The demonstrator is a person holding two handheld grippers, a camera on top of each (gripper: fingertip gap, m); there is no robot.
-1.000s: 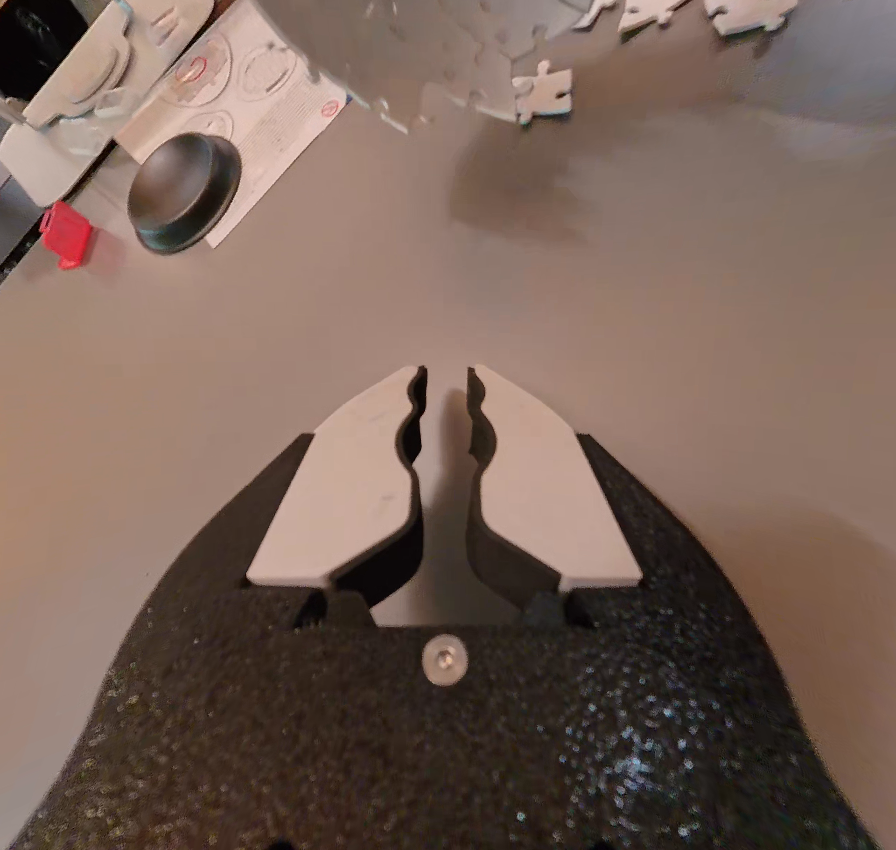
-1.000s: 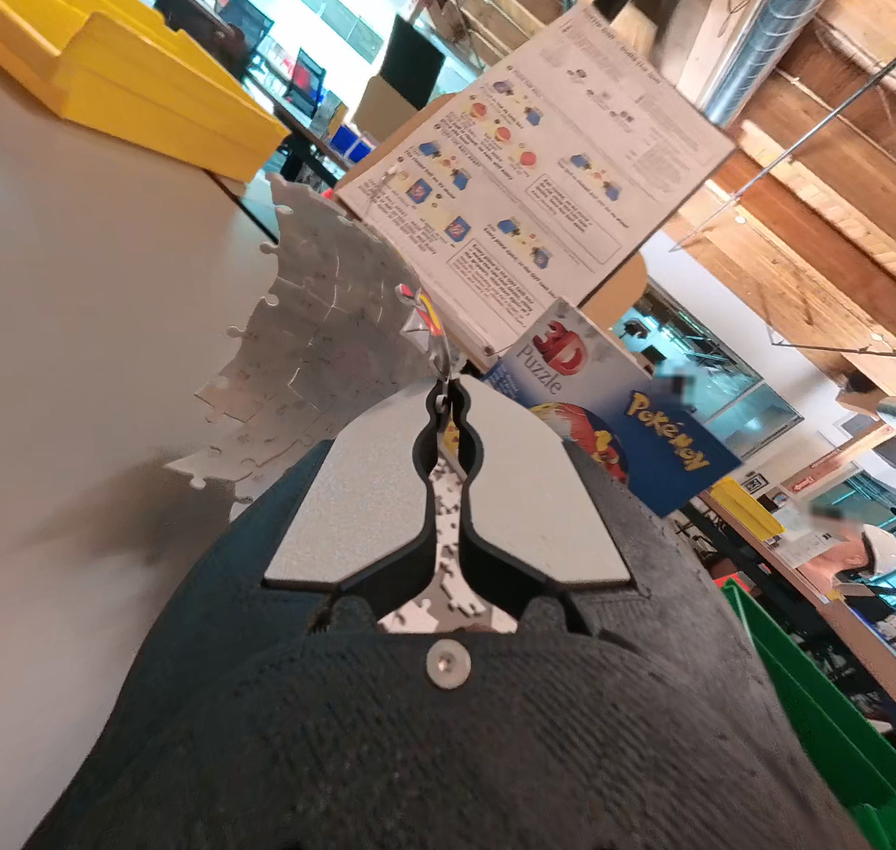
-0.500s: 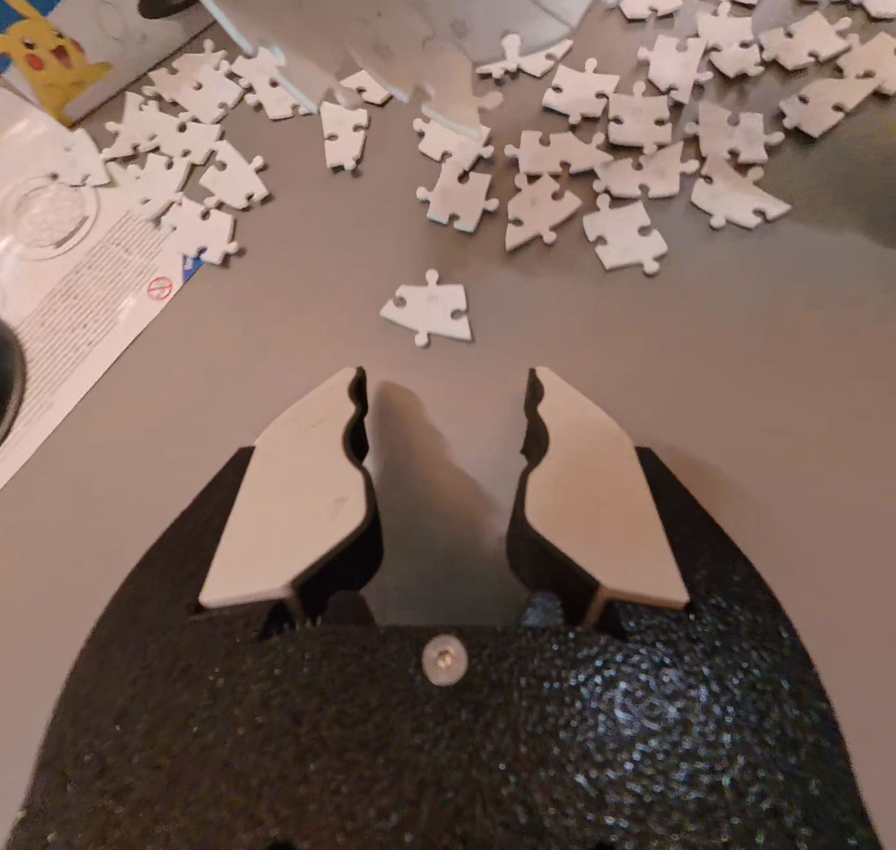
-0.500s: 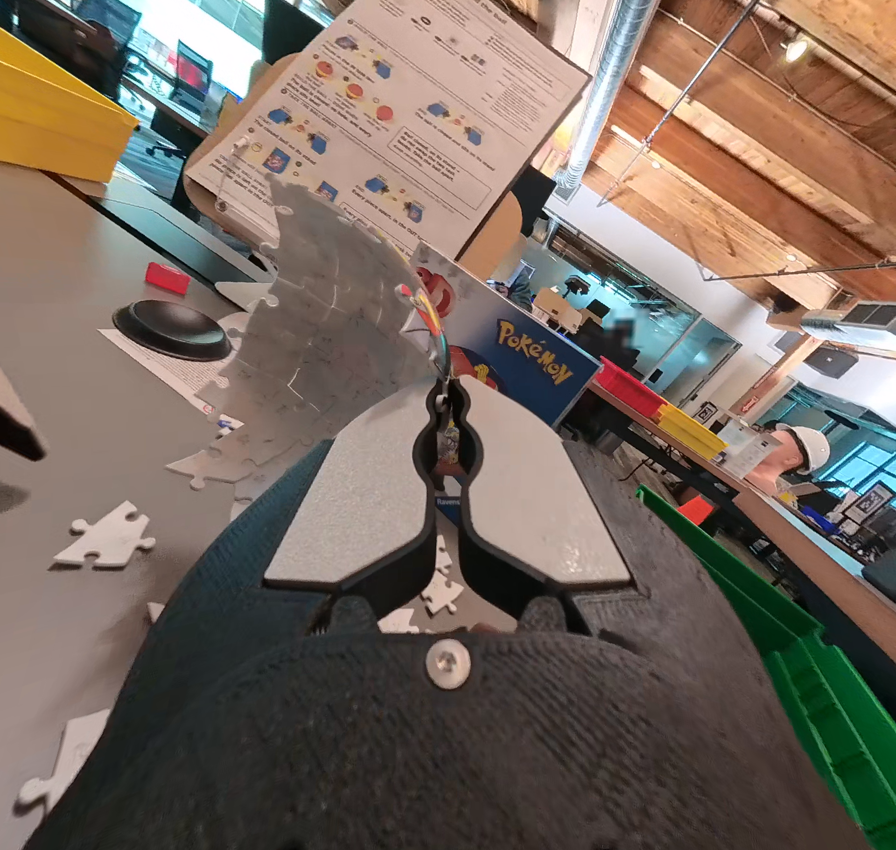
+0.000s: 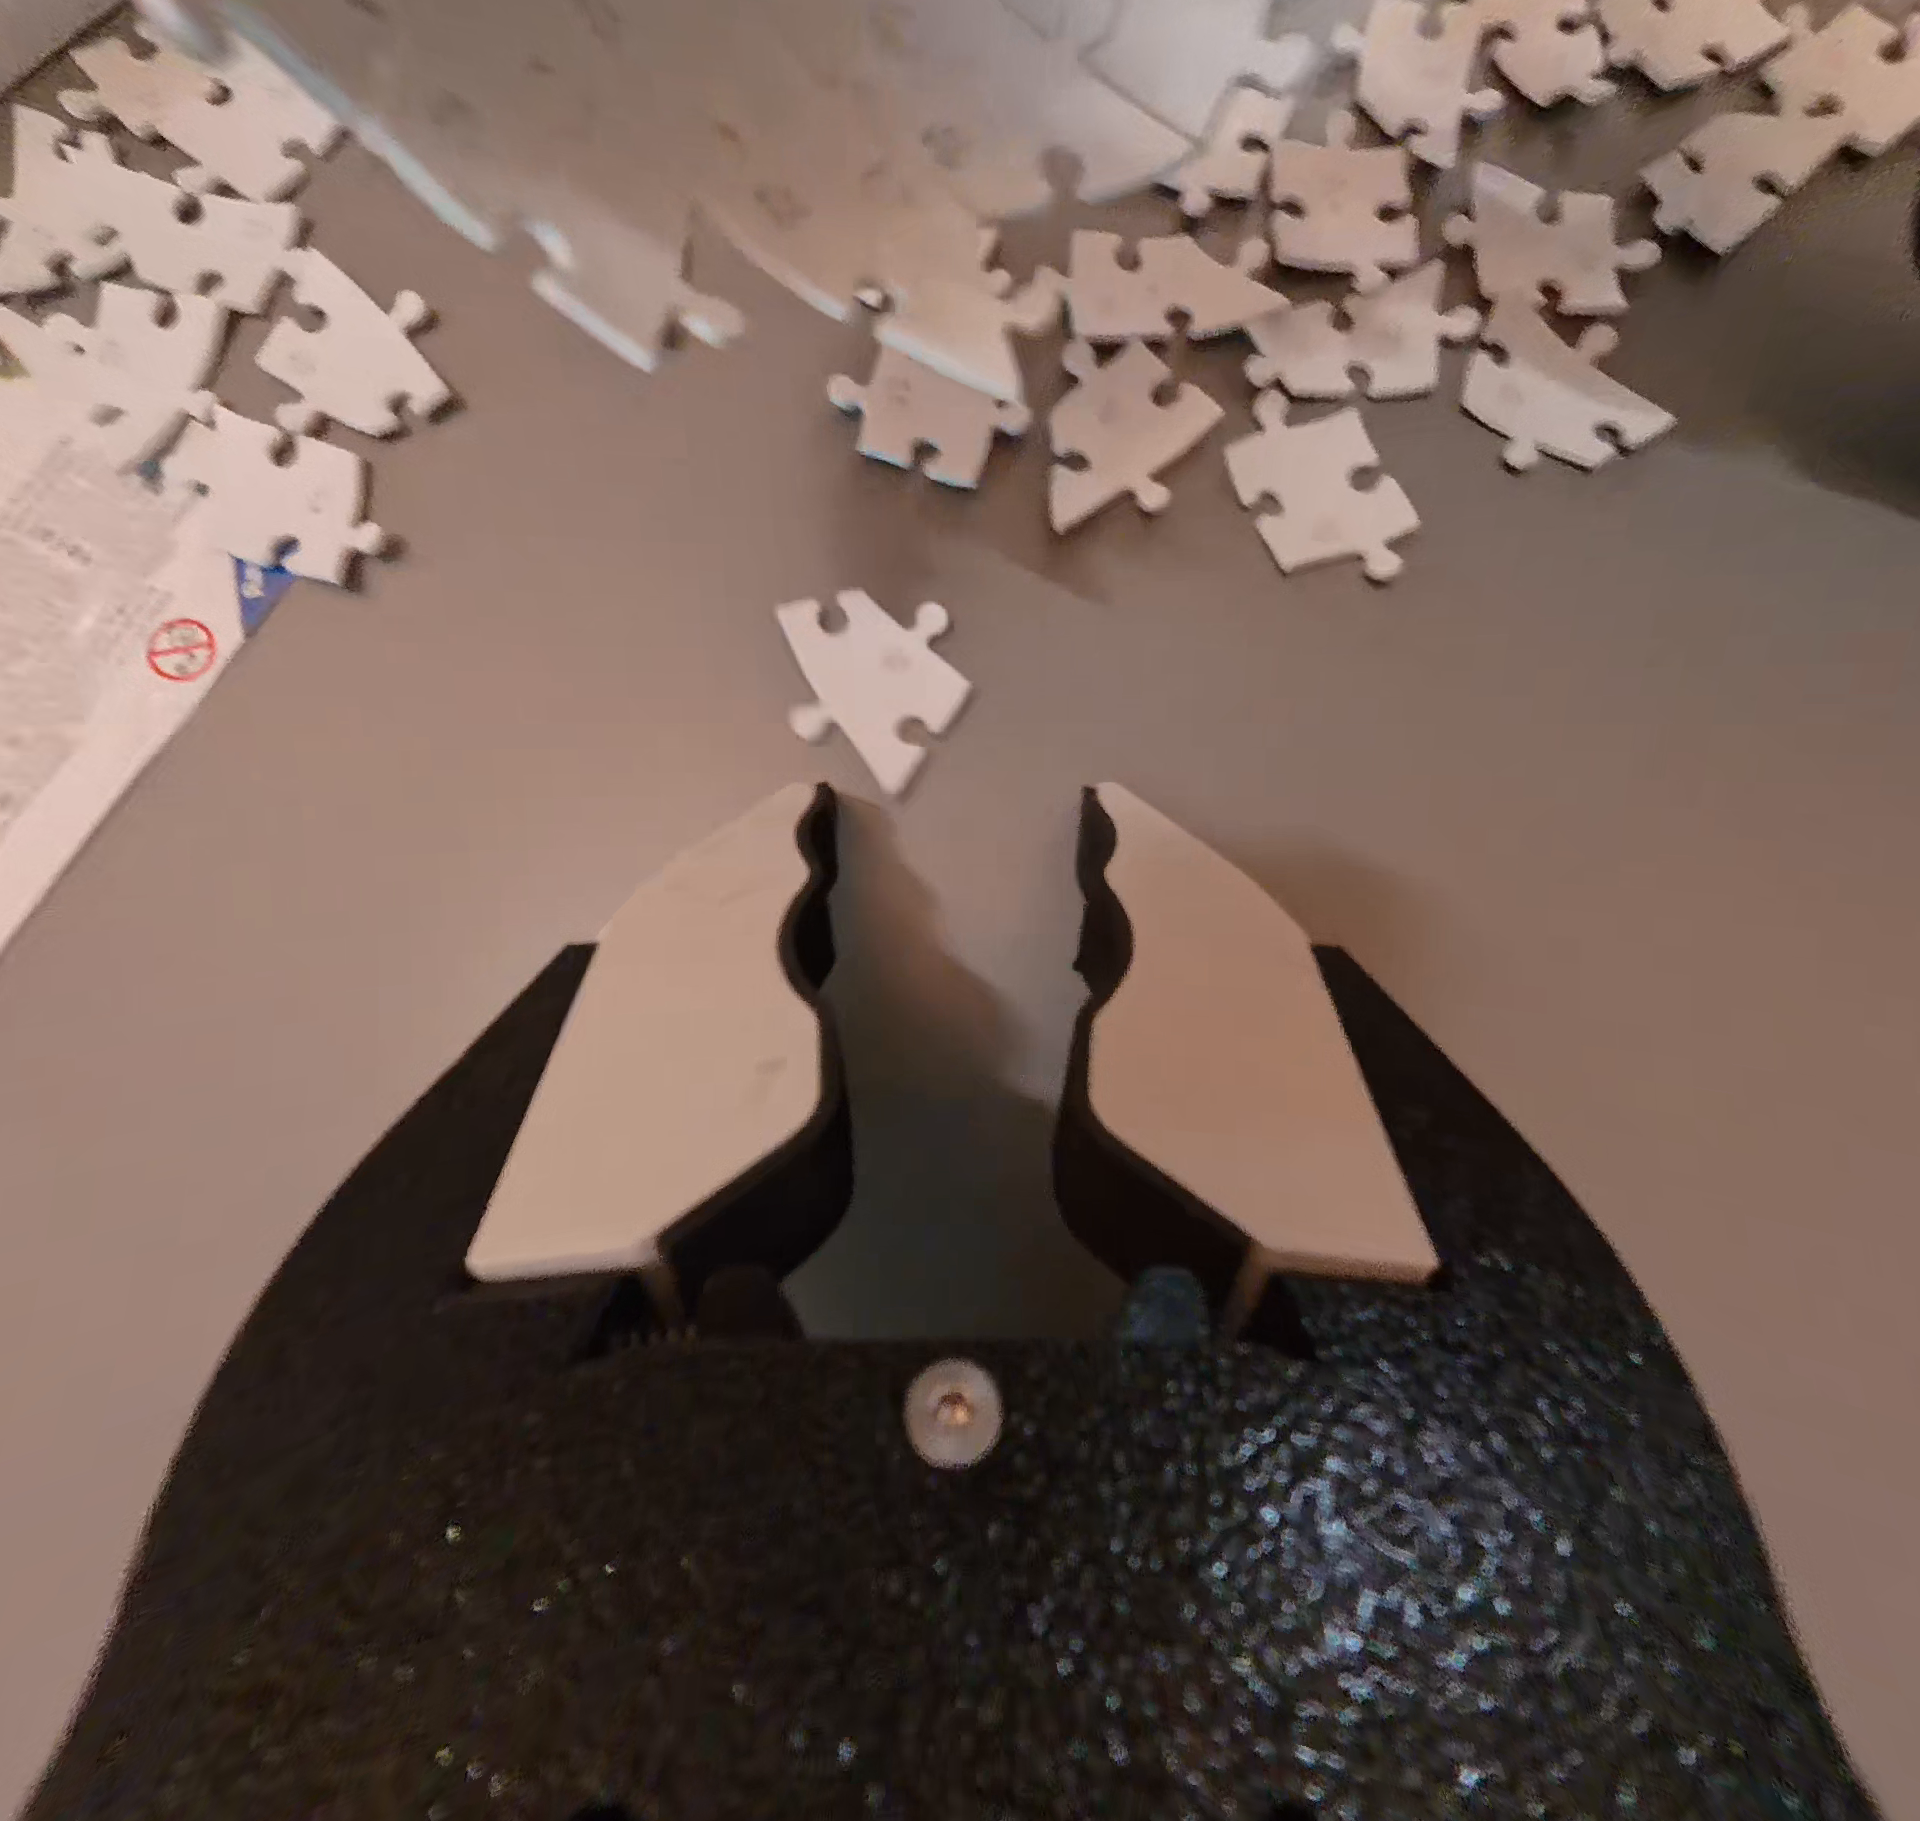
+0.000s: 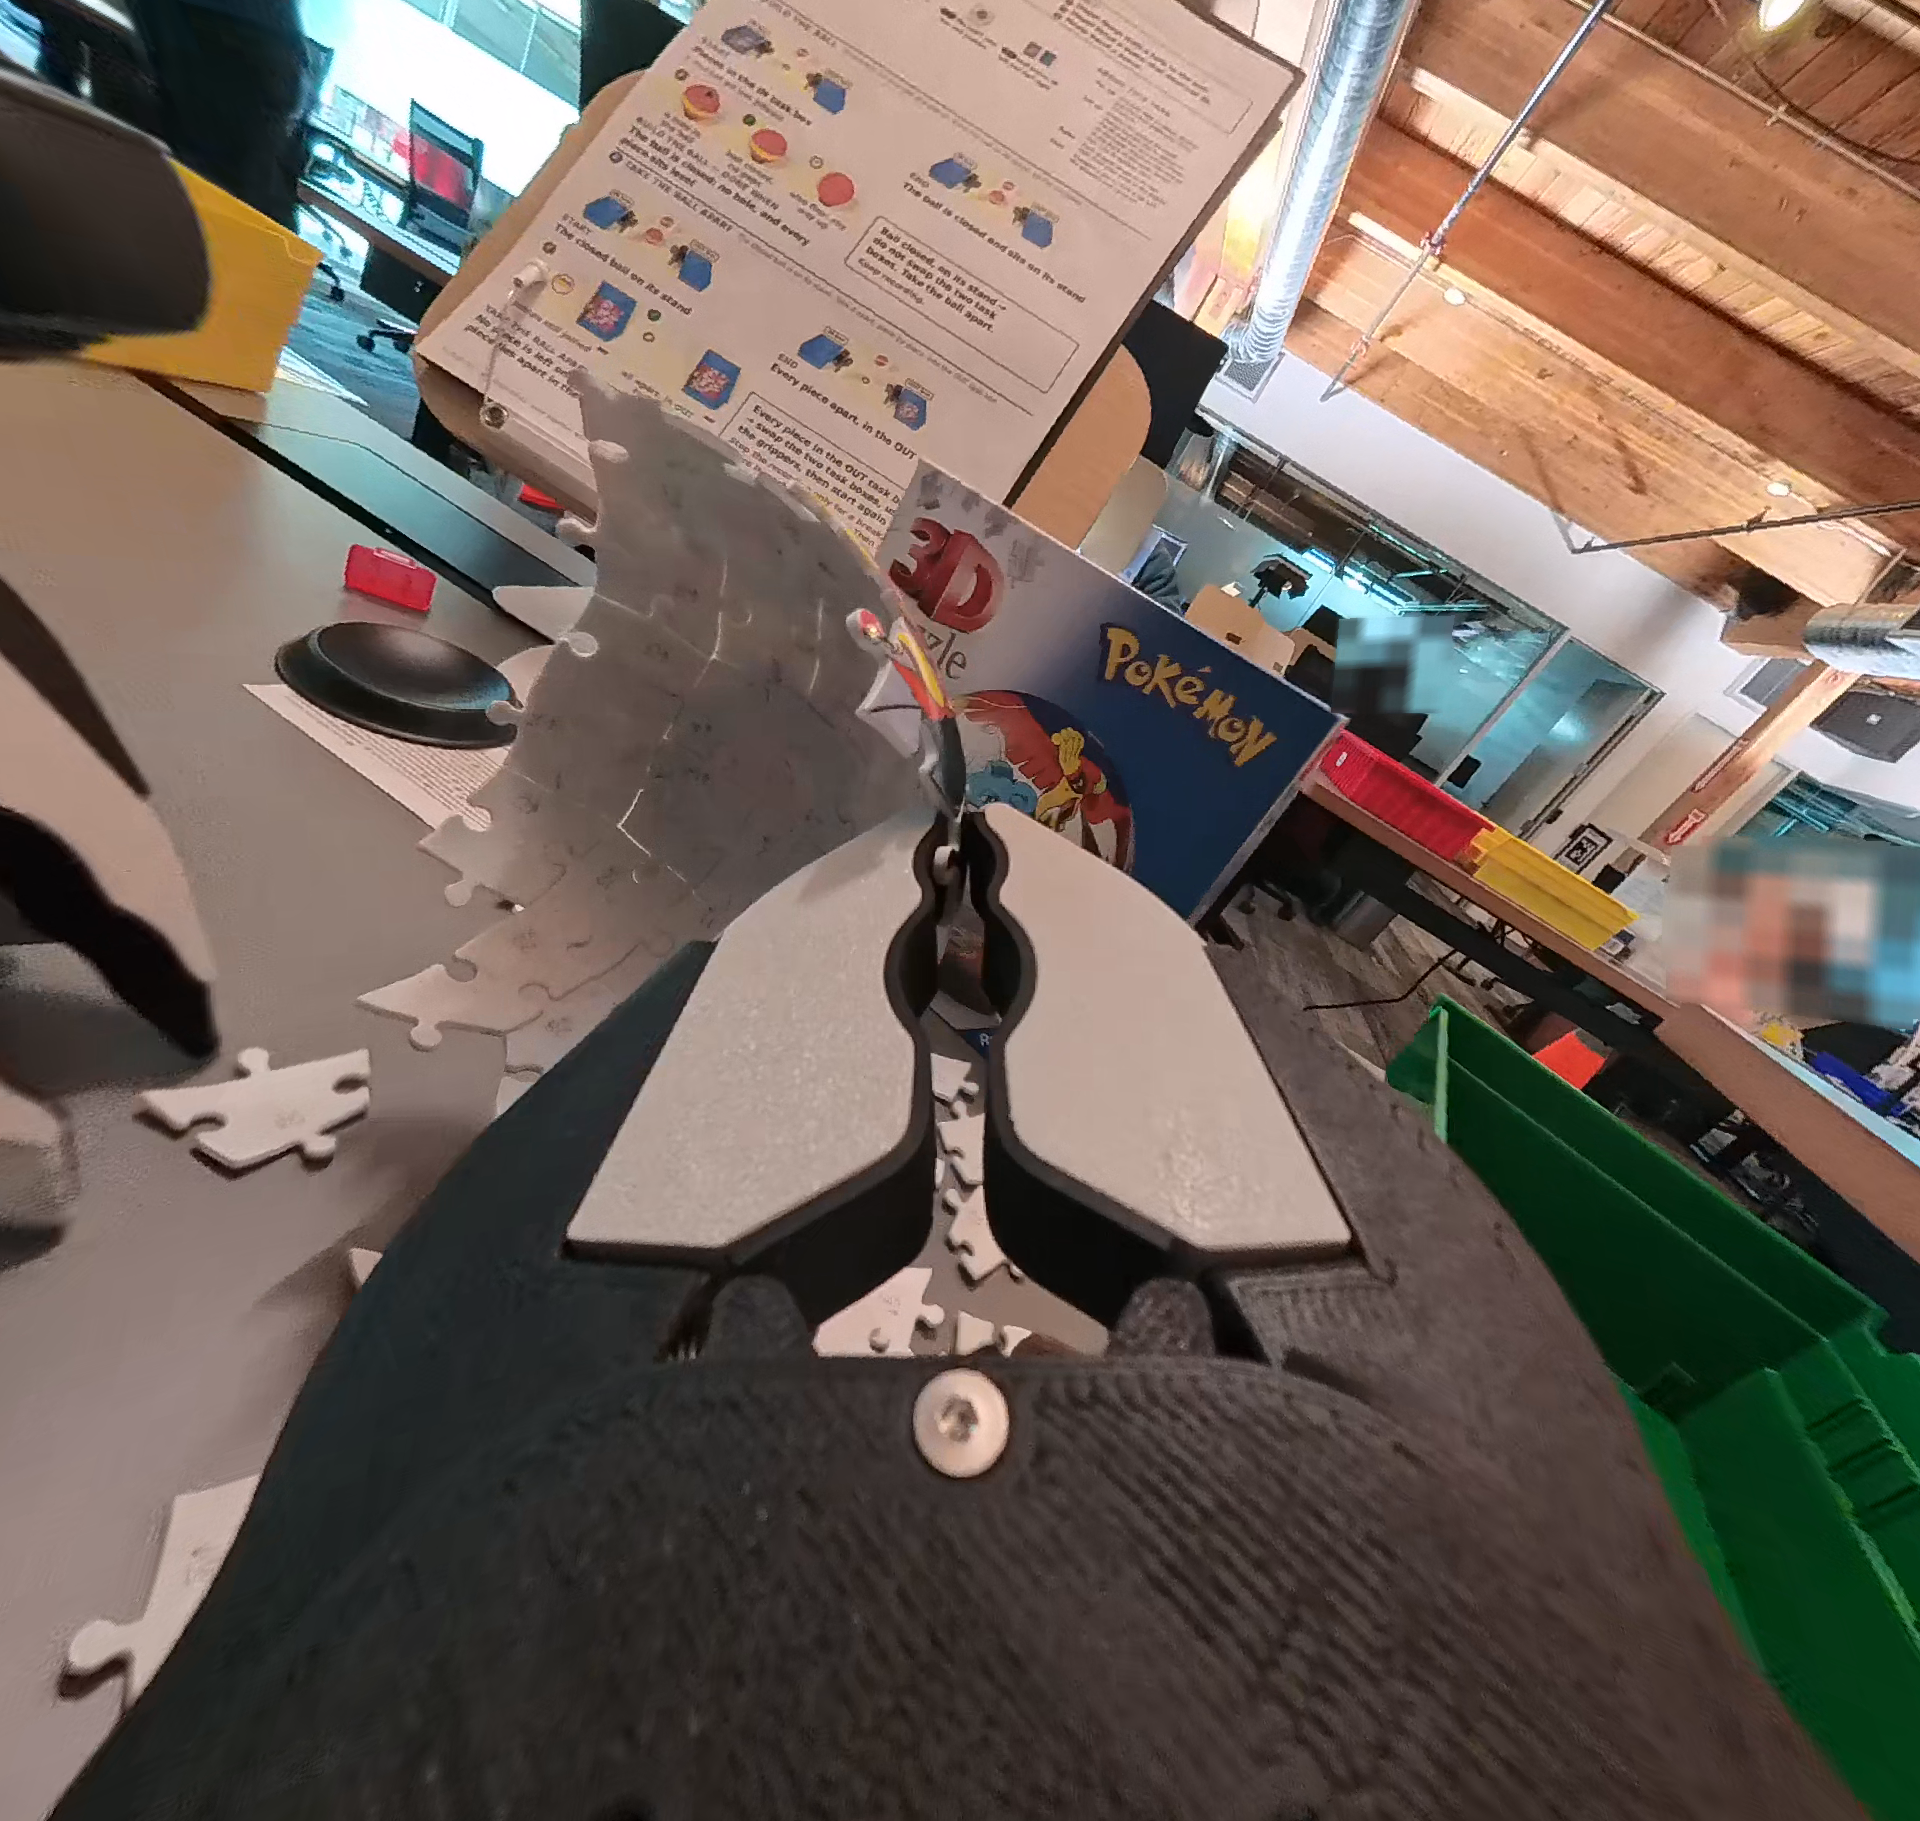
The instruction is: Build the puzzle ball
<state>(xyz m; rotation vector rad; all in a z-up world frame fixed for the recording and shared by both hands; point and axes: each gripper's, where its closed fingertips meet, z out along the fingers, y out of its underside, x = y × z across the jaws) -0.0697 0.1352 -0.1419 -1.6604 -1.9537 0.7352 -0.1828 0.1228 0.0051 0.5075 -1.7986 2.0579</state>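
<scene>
My left gripper [image 5: 954, 803] is open and empty, low over the grey table, its tips just short of a single loose white puzzle piece [image 5: 873, 689]. Several more loose white pieces [image 5: 1309, 317] lie scattered beyond it. My right gripper [image 6: 961, 836] is shut on the edge of the partly built puzzle ball shell [image 6: 686, 732], a curved sheet of joined grey-backed pieces held up above the table. That shell also shows blurred at the top of the left wrist view [image 5: 675, 88]. The left gripper [image 6: 94, 940] shows dark at the left edge of the right wrist view.
A printed paper sheet [image 5: 73, 628] lies at the left. A black round stand [image 6: 395, 675] and a small red block [image 6: 390, 576] sit on the table. The blue puzzle box [image 6: 1122, 732] and an instruction board [image 6: 862, 213] stand behind. A green bin [image 6: 1683, 1304] is at the right. Across from one pair of fingers to the other is roughly 20 centimetres.
My left gripper swung from bare table toward the loose pieces, opened, and now sits close to the single piece. My right gripper turned while keeping hold of the shell.
</scene>
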